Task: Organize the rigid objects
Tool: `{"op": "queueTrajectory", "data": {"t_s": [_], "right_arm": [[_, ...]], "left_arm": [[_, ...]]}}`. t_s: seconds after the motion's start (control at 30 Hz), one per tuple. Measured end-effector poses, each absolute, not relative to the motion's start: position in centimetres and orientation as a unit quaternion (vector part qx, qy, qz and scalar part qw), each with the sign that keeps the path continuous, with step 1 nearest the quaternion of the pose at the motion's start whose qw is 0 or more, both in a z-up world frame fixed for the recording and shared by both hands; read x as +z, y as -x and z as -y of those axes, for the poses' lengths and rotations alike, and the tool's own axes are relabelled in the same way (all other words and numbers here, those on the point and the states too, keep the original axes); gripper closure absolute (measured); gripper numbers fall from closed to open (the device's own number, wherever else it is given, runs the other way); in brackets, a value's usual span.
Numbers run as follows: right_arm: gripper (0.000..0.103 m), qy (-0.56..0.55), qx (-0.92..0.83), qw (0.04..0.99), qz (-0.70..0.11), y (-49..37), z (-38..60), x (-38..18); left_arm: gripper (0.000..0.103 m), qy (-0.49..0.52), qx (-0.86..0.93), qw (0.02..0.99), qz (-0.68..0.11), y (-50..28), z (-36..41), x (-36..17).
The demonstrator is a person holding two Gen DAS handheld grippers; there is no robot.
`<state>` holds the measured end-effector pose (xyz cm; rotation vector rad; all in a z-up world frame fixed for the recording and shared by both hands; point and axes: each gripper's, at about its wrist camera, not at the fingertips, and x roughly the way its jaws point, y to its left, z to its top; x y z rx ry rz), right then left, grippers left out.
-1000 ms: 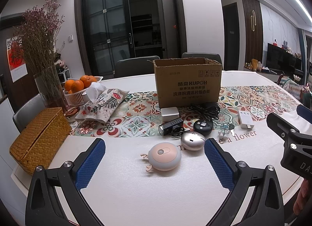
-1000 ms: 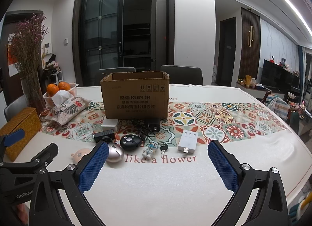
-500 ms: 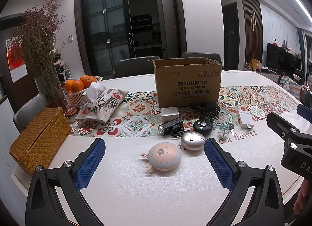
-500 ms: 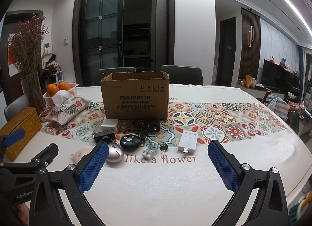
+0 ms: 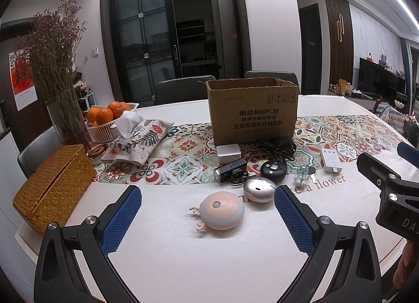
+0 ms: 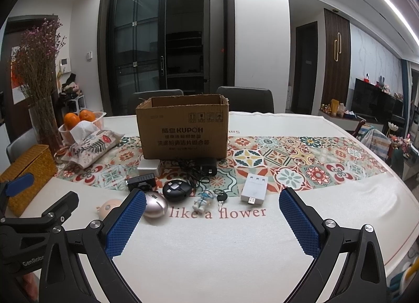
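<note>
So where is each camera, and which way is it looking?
Left wrist: on the left gripper, above the table's near edge, facing the pink round gadget; the right gripper and a bit of hand show at its right edge.
Right wrist: on the right gripper, facing the white charger; the left gripper shows at its left edge.
Both see the cardboard box.

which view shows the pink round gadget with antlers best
The left wrist view: the pink round gadget with antlers lies whole and unobstructed between the open jaws. In the right wrist view only part of it shows, at the left, cut off by a blue-padded finger.
</note>
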<state>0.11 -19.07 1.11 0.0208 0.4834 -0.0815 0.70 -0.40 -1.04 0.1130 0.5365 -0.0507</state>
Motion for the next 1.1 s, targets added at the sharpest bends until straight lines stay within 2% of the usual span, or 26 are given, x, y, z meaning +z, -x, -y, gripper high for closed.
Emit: {"op": "queueTrajectory", "data": {"t_s": [0.8,1.1], "right_arm": [[0.001,-0.030,-0.024,0.950,-0.310,-6.1,19.4,-3.8],[0.004,-0.025,-0.007,0.939,-0.342,-8.9,19.2,-5.6]], "left_arm": [[0.000,-0.038,-0.033,0.936,-0.347,-5.8,0.3,-6.3],[0.005,0.004,-0.018,0.922,-0.388,-8.1,0.0,-8.2]]}}
